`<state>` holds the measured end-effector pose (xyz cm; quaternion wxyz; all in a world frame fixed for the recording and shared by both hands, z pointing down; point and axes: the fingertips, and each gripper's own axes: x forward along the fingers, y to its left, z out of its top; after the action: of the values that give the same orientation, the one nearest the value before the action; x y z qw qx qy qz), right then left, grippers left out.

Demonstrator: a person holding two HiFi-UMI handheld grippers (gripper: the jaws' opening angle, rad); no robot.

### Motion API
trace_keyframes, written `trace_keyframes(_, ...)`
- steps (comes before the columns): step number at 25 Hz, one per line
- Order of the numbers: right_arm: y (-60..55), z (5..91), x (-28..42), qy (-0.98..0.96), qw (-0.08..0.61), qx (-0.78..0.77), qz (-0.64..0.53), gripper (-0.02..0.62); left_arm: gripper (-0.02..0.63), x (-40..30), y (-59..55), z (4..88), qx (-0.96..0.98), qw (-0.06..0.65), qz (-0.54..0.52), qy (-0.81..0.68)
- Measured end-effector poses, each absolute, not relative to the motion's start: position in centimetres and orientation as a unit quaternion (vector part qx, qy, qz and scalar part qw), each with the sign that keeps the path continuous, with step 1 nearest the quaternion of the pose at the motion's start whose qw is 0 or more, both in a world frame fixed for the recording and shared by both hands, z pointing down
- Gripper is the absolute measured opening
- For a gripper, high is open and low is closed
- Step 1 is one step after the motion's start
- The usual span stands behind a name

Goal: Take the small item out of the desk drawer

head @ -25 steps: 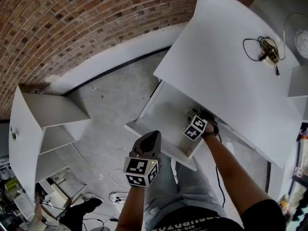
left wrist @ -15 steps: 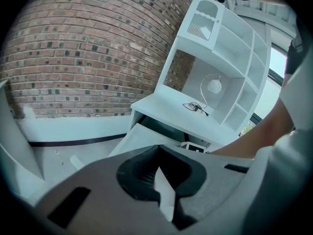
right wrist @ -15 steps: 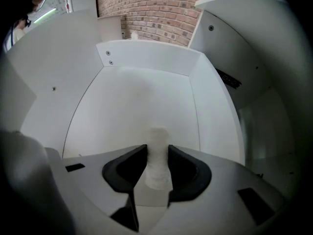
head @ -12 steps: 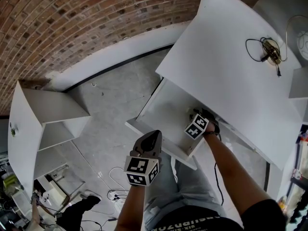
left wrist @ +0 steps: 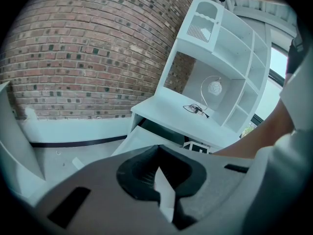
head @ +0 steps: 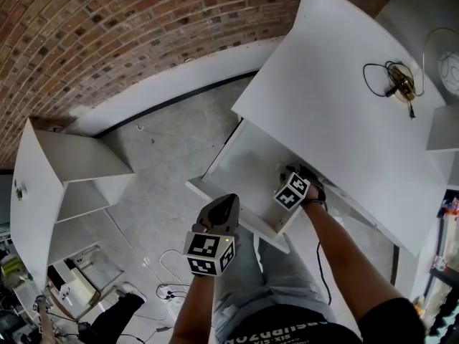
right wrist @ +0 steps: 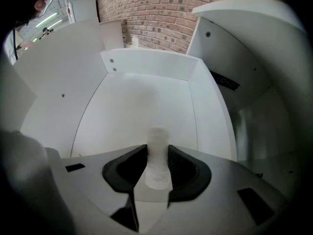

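One left claw (head: 228, 201), one right claw (head: 290, 172), one white desk (head: 344, 120), one open drawer (head: 247, 167), one small pale item (right wrist: 157, 155).

Even, bright light; fisheye views with dark corners.
Head view: soft flat light on the desk (head: 344, 113), faint shade in the drawer (head: 247, 167) below it; straight edges bow toward the rim. Left gripper view: the window (left wrist: 278, 65) at 3 o'clock blows out, black vignette all round. Right gripper view: pale, low contrast, dim at 3 o'clock under the desk; the item (right wrist: 157, 155) near the lens is blurred.
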<state>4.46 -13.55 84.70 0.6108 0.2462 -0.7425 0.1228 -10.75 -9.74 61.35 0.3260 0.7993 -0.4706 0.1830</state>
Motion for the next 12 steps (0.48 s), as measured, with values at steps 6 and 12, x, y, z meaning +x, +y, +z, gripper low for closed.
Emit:
trace_keyframes(6,-13.9,83.0,4.0,-0.749,0.600,0.251,0.125,0.129,0.006,-10.7,-10.1,59.6,0.800,0.318,0.175,-0.477)
trace_keyframes(12,-13.6,81.3,3.6,-0.755,0.592,0.252,0.126,0.129,0.006,-10.6,-9.8,58.2,0.801,0.315,0.171,-0.479)
